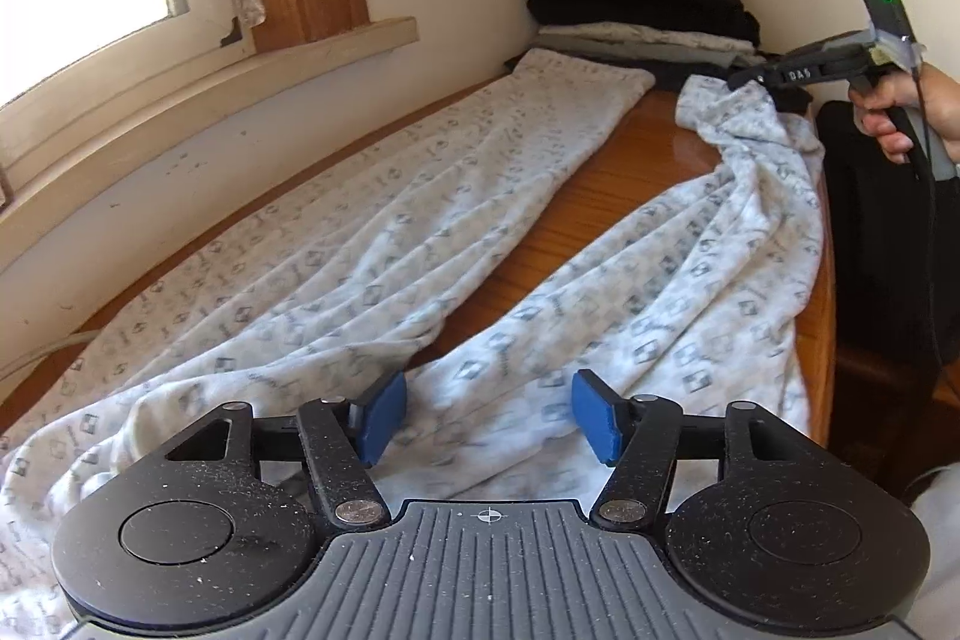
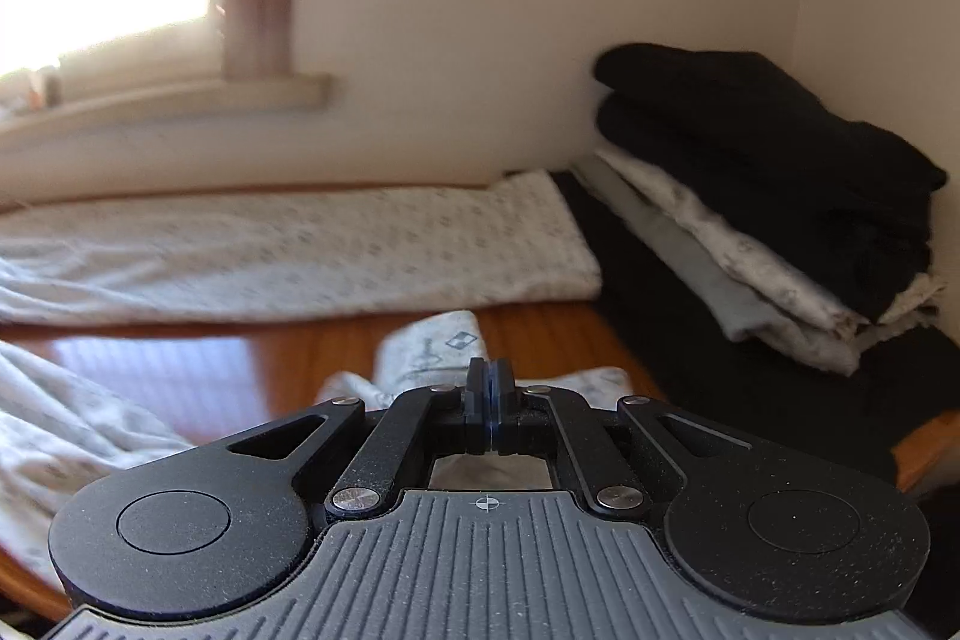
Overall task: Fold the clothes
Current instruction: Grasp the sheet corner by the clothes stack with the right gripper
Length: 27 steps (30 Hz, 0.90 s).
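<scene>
Light patterned pyjama trousers (image 1: 336, 244) lie spread on a wooden table (image 1: 636, 172), one leg flat along the wall, the other leg (image 1: 720, 268) running to the table's right edge. My left gripper (image 1: 489, 418) hovers open over the crotch area, its blue pads (image 1: 384, 418) apart with cloth below them but not pinched. My right gripper (image 1: 744, 77), held by a hand (image 1: 900, 112), is shut on the far cuff of the right leg and lifts it. In the right wrist view the right gripper (image 2: 491, 370) has its pads pressed together, with the cuff (image 2: 429, 346) bunched at the tips.
A stack of folded black, grey and white clothes (image 1: 636, 4) (image 2: 768, 172) sits in the far corner on a dark cloth. The window sill (image 1: 240, 64) runs along the left wall. A black object (image 1: 882, 232) stands beyond the table's right edge.
</scene>
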Motion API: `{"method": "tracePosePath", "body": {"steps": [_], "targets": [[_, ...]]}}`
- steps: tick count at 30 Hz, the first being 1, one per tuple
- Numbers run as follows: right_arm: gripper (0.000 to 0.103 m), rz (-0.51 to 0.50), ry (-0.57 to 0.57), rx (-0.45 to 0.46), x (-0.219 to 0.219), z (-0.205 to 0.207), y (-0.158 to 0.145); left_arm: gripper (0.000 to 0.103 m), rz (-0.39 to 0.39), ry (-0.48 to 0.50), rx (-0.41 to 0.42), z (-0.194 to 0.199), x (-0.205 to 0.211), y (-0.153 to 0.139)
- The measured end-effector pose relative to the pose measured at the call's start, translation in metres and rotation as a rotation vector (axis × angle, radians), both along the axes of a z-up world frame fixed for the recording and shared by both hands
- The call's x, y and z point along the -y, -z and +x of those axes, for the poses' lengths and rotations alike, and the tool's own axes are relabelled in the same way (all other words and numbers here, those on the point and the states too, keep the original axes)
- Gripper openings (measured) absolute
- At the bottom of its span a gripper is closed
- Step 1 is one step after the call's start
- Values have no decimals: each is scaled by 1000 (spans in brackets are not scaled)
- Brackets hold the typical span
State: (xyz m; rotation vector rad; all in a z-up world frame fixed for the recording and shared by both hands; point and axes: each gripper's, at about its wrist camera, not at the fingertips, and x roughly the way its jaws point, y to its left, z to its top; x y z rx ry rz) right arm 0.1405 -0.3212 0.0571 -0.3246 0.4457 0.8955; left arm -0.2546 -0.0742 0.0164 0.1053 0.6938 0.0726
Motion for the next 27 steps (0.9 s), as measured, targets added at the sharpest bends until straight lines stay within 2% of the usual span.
{"method": "tracePosePath", "body": {"steps": [5, 8, 10, 12, 14, 15, 17, 19, 20, 21, 22, 23, 27], "targets": [[6, 59, 37, -95, 10, 18, -1, 69, -44, -35, 17, -3, -15, 5], [15, 118, 18, -175, 11, 25, -5, 70, -70, -42, 40, -5, -18, 9], [27, 128, -9, -222, 7, 26, -9, 71, -87, -44, 39, -5, -21, 9], [37, 94, -18, -222, -1, 25, -12, 71, -104, -46, 38, -5, -24, 8], [41, 54, -9, -217, -9, 29, -10, 71, -101, -49, 39, -6, -24, 8], [41, 47, 1, -238, -10, 34, -7, 71, -95, -50, 40, -6, -23, 7], [45, 71, -16, -344, -6, 43, 2, 71, -73, -48, 44, -7, -21, 6], [44, 91, -32, -432, -2, 50, 11, 73, -53, -45, 46, -9, -18, 4], [44, 89, -32, -416, -1, 47, 12, 73, -44, -43, 47, -10, -17, 3], [39, 99, -39, -420, 1, 46, 12, 73, -51, -39, 49, -12, -18, 1], [19, 110, -47, -425, 3, 45, 12, 73, -58, -33, 53, -15, -18, -1], [14, 129, -55, -434, 5, 44, 11, 73, -58, -24, 52, -16, -18, -3], [12, 210, -39, -342, 22, 37, -10, 73, -25, 2, 35, -18, -16, -6]]}}
